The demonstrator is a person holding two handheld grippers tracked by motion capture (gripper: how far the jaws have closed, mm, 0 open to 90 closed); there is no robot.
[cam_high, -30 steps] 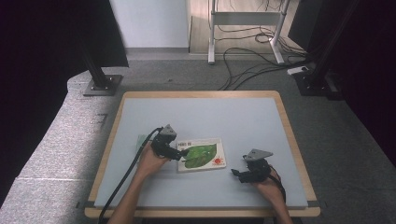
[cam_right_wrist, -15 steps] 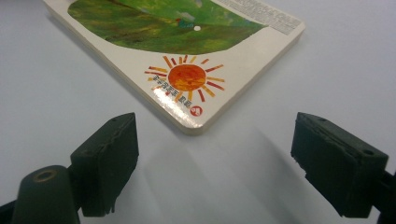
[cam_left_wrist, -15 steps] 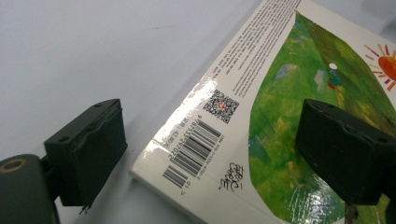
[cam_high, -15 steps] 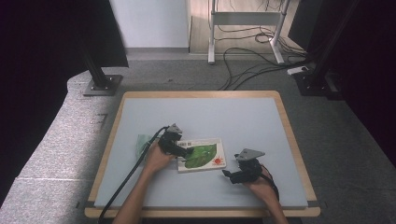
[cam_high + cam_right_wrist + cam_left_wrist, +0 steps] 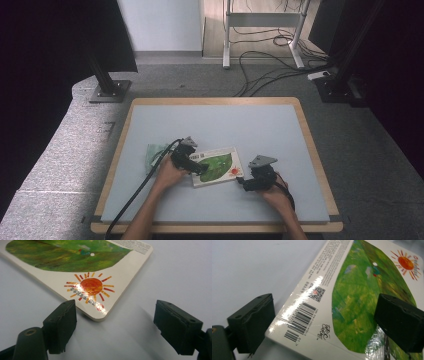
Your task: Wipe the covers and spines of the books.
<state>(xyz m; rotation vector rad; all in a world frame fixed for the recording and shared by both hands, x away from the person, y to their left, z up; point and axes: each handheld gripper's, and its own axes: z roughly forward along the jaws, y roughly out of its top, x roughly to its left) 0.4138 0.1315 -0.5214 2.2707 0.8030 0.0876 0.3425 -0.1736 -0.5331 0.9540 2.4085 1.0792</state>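
Right gripper (image 5: 243, 181) slid toward book (image 5: 216, 166); corner between wide fingers; left gripper (image 5: 200, 167) fingers just opened, wide over cover.

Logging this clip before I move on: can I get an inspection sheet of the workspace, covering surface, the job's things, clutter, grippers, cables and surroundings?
Surface: pale blue table top with a wooden rim, mostly bare.
Job's things: picture book lying flat, back cover up, with a green leaf, a sun and a barcode.
Clutter: green packet lying left of the book.
Grippers: left gripper open over the book's barcode end, its jaws just opened further; right gripper open, the book's sun corner just ahead of its jaws, not gripped.
Cables: black cable trailing from the left gripper off the near edge; loose floor cables beyond the table.
Surroundings: grey carpet, black stands, a white metal frame at the back.
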